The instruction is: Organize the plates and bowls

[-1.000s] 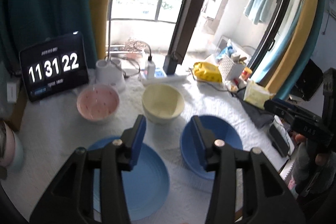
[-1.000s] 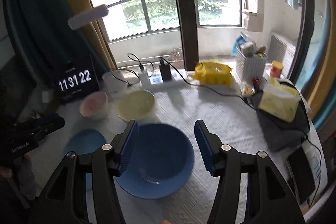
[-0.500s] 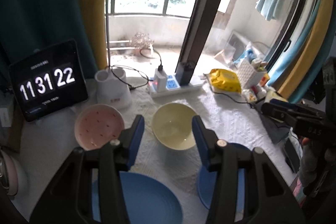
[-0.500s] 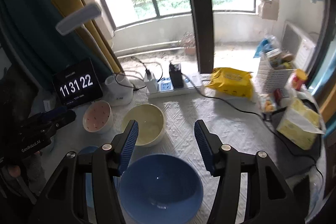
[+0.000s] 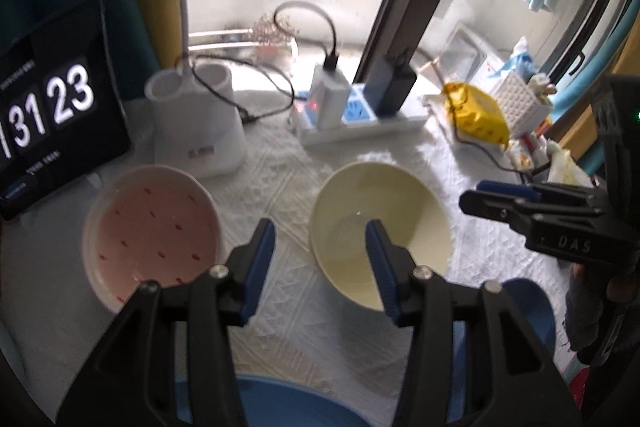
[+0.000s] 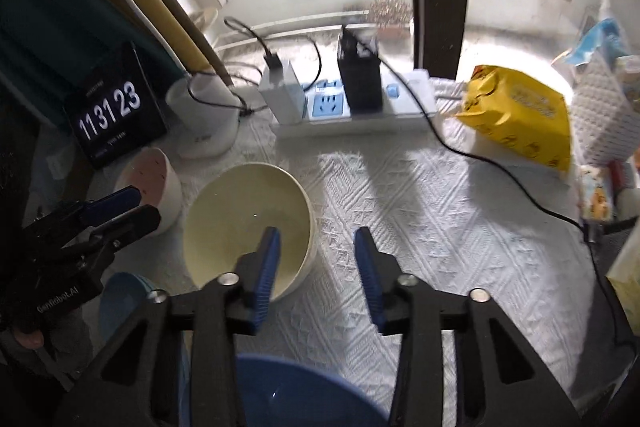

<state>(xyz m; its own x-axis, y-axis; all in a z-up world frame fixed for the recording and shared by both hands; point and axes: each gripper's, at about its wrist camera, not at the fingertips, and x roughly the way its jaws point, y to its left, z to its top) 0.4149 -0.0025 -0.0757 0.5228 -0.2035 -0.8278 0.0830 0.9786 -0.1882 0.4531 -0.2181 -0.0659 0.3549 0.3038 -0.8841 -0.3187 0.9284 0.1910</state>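
Tablecloth: one white quilted cloth is covering the whole table.
Bowls: three are showing, a blue bowl at the near edge under the right claw, a yellow bowl in the middle, and a pink bowl to its left beside the clock.
Plate: one blue plate is lying at the near edge below the left claw.
Left claw: it is standing wide open, holding nothing, hanging over the yellow bowl's left rim.
Right claw: it is gaping wide, empty, straddling the yellow bowl's right rim.
Clock: one is reading 11 31 23.
Change: both claws are now closer to the yellow bowl than a second ago; the clock has ticked on from 22.
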